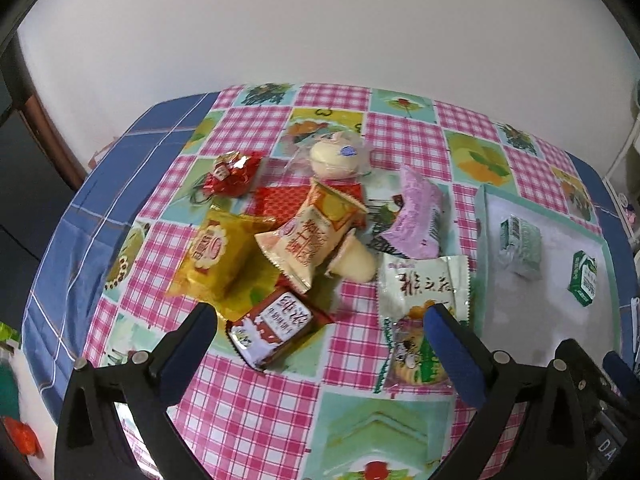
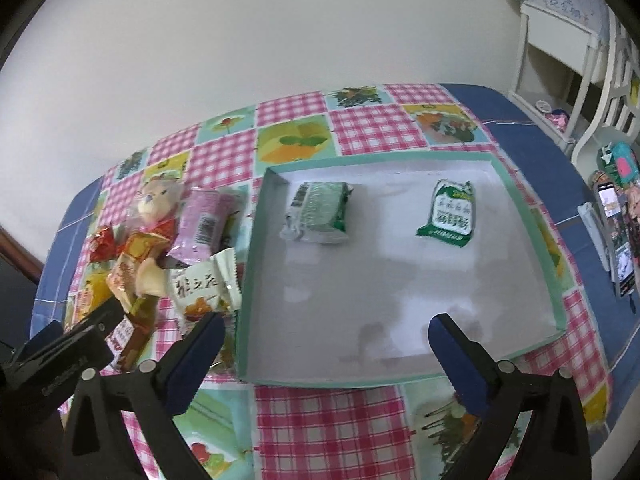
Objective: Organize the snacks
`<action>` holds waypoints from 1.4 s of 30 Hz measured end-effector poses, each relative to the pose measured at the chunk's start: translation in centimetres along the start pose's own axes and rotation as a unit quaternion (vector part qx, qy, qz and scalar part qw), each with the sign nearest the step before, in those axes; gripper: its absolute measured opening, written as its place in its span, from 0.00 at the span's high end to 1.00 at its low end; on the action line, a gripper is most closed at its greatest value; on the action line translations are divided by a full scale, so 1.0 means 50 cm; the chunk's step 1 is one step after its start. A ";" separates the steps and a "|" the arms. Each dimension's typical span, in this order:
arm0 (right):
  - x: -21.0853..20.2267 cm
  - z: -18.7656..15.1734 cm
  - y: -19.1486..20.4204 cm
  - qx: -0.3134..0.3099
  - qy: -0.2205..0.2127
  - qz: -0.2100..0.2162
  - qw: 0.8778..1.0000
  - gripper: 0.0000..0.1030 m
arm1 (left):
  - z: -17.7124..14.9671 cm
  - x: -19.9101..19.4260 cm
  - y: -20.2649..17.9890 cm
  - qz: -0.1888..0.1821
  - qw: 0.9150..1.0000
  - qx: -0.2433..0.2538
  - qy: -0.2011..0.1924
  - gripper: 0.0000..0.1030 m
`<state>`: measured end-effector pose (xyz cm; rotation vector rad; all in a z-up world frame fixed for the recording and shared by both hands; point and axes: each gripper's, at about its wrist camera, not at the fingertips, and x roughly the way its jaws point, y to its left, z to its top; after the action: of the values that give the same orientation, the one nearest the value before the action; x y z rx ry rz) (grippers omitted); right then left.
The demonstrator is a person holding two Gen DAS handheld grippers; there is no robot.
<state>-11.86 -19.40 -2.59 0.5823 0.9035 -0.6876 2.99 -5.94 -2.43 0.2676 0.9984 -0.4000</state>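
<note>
A pile of snack packets lies on the checked tablecloth: a brown packet (image 1: 274, 328), a yellow one (image 1: 212, 258), a cream-orange one (image 1: 312, 232), a purple one (image 1: 420, 216), a red candy (image 1: 232, 174) and a white-green packet (image 1: 424, 312). A shallow teal box (image 2: 256, 264) holds two green packets (image 2: 320, 212) (image 2: 450, 214). My left gripper (image 1: 320, 320) is open and empty, just above the brown packet. My right gripper (image 2: 326, 328) is open and empty over the box's near part.
A clear-wrapped cream bun (image 1: 332, 156) and a pale jelly cup (image 1: 354, 262) lie in the pile. White shelves (image 2: 560, 52) stand at the right. Phones and small items (image 2: 616, 232) lie on the table's right edge. A wall runs behind the table.
</note>
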 end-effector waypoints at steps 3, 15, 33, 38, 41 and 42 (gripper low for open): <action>0.010 -0.003 0.013 -0.001 0.011 0.015 1.000 0.00 | 0.002 0.008 0.020 -0.001 1.000 -0.011 0.008 0.00; 0.054 -0.018 0.143 -0.047 0.048 0.084 0.994 0.00 | 0.021 0.028 0.129 0.045 0.997 -0.062 0.029 0.00; 0.105 -0.029 0.212 -0.080 0.088 0.093 0.989 0.19 | 0.023 0.093 0.121 -0.015 0.994 -0.066 0.089 0.03; 0.132 -0.032 0.212 -0.080 0.111 0.090 0.987 0.31 | 0.021 0.115 0.098 -0.039 0.992 -0.048 0.105 0.14; 0.145 -0.037 0.213 -0.084 0.120 0.082 0.986 0.32 | 0.020 0.133 0.087 -0.044 0.992 -0.038 0.115 0.21; 0.149 -0.038 0.214 -0.085 0.122 0.080 0.986 0.33 | 0.020 0.140 0.084 -0.045 0.991 -0.035 0.119 0.21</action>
<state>-1.57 -13.28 -8.11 0.5868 1.1186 -0.3944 8.95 -4.00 -7.74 0.2107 1.2592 -0.4219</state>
